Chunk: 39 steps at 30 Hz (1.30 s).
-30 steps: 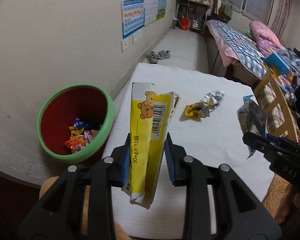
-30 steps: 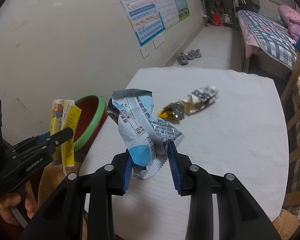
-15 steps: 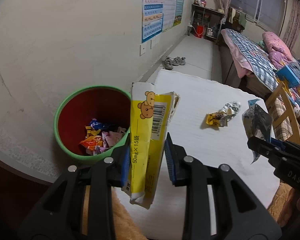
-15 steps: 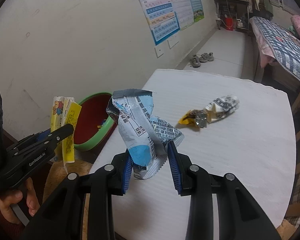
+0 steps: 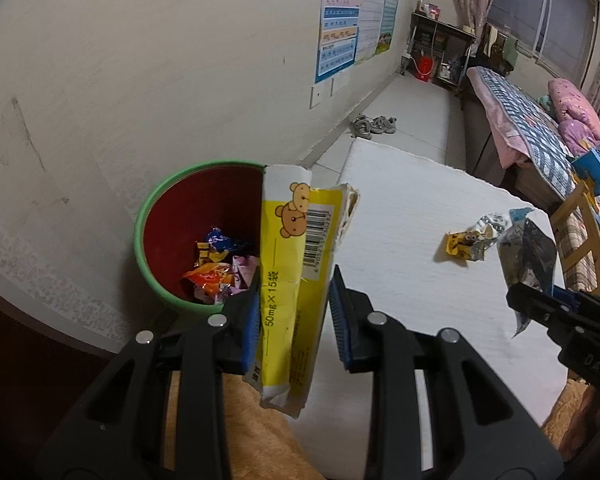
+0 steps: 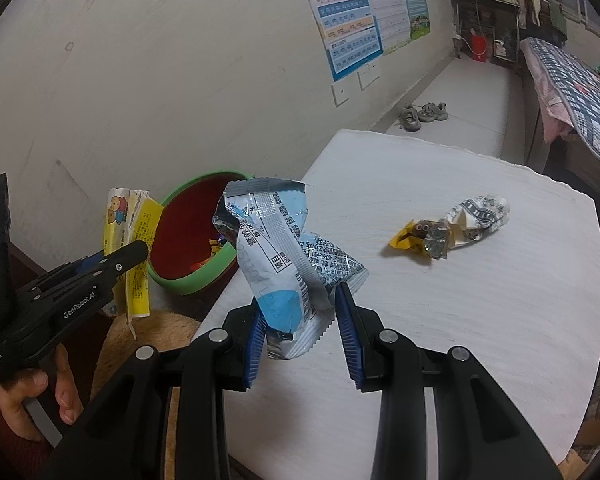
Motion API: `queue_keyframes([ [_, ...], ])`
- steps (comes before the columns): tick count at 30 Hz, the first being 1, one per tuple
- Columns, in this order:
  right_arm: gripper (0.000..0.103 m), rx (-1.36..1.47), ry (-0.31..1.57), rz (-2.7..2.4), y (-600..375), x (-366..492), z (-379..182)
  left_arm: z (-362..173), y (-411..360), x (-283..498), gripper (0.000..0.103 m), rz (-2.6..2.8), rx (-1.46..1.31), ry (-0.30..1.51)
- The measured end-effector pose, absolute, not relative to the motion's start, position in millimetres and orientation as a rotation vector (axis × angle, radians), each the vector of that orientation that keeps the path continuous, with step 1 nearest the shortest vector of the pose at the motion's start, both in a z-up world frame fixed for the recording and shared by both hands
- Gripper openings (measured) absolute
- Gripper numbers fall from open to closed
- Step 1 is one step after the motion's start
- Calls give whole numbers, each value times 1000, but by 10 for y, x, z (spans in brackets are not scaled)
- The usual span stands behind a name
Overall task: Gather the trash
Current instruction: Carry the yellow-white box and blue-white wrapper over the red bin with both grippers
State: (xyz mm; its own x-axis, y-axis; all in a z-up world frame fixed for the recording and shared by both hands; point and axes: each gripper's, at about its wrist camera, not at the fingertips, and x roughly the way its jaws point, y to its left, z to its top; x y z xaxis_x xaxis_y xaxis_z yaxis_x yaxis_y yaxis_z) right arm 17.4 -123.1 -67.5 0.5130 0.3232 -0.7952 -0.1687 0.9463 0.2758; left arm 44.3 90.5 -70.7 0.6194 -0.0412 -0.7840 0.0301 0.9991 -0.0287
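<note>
My left gripper is shut on a yellow packet with a bear print, held upright at the table's left edge beside the bin. The bin is red inside with a green rim and holds several wrappers. My right gripper is shut on a crumpled blue and silver wrapper above the white table. A yellow and silver crumpled wrapper lies on the table further out. The left gripper and its packet show at the left of the right wrist view.
The bin stands on the floor against the wall, left of the table. A bed and a wooden chair are to the right. Shoes lie on the floor beyond the table. A tan furry cushion is below the grippers.
Both grippers have moved left toward the bin, still holding their wrappers. The bin now sits closer to the centre of the left wrist view.
</note>
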Motion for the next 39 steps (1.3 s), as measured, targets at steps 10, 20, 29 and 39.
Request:
queue_keyframes([
  [10, 34, 132, 995, 327, -1054, 205, -677, -718, 1045, 428, 30, -16, -36, 898],
  [20, 34, 100, 1008, 363, -825, 274, -690, -777, 1181, 440, 30, 7, -62, 907],
  [29, 34, 71, 1015, 404, -590, 345, -705, -814, 1316, 449, 30, 30, -85, 912],
  [39, 34, 42, 1026, 448, -322, 441, -703, -895, 1536, 463, 29, 66, -108, 925],
])
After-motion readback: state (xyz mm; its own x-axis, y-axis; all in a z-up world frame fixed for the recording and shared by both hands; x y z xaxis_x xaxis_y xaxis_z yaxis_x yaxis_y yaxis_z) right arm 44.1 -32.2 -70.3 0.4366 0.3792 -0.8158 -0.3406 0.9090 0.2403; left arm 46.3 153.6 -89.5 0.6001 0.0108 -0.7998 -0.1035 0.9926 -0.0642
